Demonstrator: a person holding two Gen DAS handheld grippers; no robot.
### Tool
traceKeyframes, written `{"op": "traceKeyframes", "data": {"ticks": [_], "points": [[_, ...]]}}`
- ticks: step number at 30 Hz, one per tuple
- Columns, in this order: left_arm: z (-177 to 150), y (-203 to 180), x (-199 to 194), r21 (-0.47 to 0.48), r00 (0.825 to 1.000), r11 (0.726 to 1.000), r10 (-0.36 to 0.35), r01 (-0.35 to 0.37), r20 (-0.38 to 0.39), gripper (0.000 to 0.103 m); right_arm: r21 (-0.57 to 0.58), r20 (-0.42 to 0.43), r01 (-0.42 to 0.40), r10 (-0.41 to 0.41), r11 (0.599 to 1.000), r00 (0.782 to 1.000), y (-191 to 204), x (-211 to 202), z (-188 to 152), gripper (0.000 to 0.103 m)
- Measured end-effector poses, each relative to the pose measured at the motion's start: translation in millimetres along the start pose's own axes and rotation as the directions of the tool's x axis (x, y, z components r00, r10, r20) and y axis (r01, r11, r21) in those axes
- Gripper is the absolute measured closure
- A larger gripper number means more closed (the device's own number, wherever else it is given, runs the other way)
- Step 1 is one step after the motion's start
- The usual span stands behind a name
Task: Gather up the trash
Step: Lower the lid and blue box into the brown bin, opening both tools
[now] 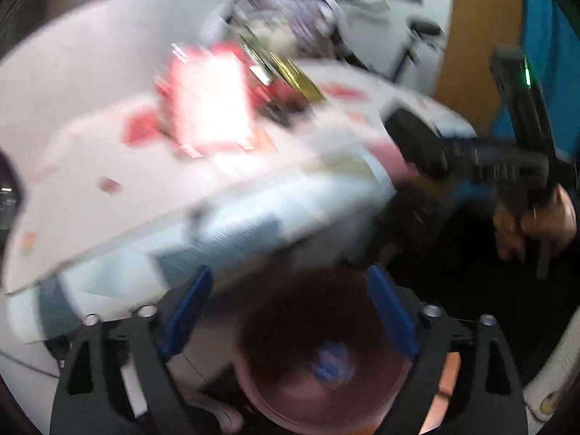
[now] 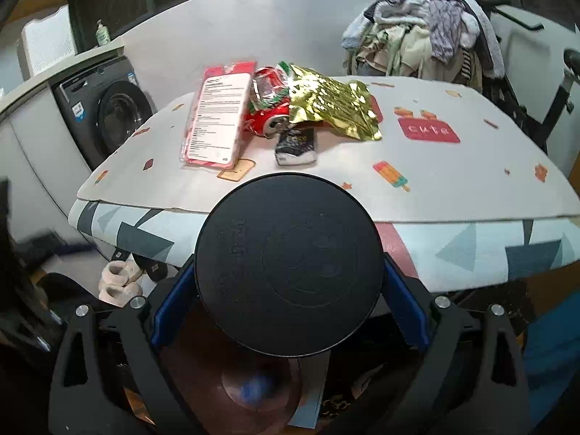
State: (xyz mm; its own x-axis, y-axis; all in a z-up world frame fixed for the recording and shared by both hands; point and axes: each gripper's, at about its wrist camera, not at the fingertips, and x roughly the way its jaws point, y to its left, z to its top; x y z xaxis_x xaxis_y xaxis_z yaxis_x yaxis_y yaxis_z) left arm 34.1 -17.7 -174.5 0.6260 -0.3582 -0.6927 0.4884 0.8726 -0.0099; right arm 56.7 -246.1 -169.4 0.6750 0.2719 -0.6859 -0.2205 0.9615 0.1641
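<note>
Left tongs: I see my left gripper (image 1: 290,311) with its blue pads spread wide and nothing pressed between them; the view is badly blurred.
Bin: a brown round bin (image 1: 319,366) sits below the spread pads at 6 o'clock, a small blue scrap (image 1: 331,360) inside it.
Right tongs: my right gripper (image 2: 288,293) is clamped on a round black lid (image 2: 288,266) — a pad touches each side of its rim.
Trash: the pile lies on the table (image 2: 471,188) at 12 o'clock from the lid — a red-and-white packet (image 2: 217,116) with print too small for me to read, a crushed red can (image 2: 268,117), a gold foil wrapper (image 2: 333,107), and a small dark packet (image 2: 295,145) nearest the lid.
Writing: the mat carries a red patch reading "cute" (image 2: 428,129) at 2 o'clock.
Surroundings: washing machine (image 2: 108,116) at 9 o'clock, clothes heap (image 2: 424,32) at 1 o'clock.
</note>
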Motion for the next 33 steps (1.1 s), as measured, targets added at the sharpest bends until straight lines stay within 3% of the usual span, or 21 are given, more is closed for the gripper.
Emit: {"op": "traceKeyframes", "data": {"ticks": [4, 11, 17, 23, 26, 33], "points": [[-2, 15, -44, -0.087, 0.986, 0.992, 0.106, -0.095, 0.127, 0.008, -0.022, -0.003, -0.063, 0.063, 0.998, 0.998, 22, -4, 4, 0.01], [-19, 25, -84, -0.184, 0.935, 0.951, 0.285, -0.249, 0.21, 0.006, -0.132, -0.121, -0.162, 0.146, 0.978, 0.982, 74, 22, -19, 0.01], [-15, 38, -67, -0.184, 0.956, 0.954, 0.263, -0.238, 0.128, 0.006, -0.279, -0.314, -0.166, 0.073, 0.946, 0.947, 106, 63, -53, 0.01], [-14, 39, -58, -0.177, 0.961, 0.956, 0.254, -0.232, 0.109, 0.006, -0.254, -0.467, -0.152, 0.016, 0.955, 0.884, 101, 98, -67, 0.01], [-14, 42, -56, -0.191, 0.963, 0.954, 0.252, -0.229, 0.101, 0.006, -0.232, -0.487, -0.145, 0.014, 0.962, 0.873, 98, 103, -68, 0.01], [-14, 44, -53, -0.202, 0.965, 0.952, 0.249, -0.228, 0.083, 0.006, -0.223, -0.493, -0.135, 0.008, 0.965, 0.87, 96, 102, -71, 0.007]]}}
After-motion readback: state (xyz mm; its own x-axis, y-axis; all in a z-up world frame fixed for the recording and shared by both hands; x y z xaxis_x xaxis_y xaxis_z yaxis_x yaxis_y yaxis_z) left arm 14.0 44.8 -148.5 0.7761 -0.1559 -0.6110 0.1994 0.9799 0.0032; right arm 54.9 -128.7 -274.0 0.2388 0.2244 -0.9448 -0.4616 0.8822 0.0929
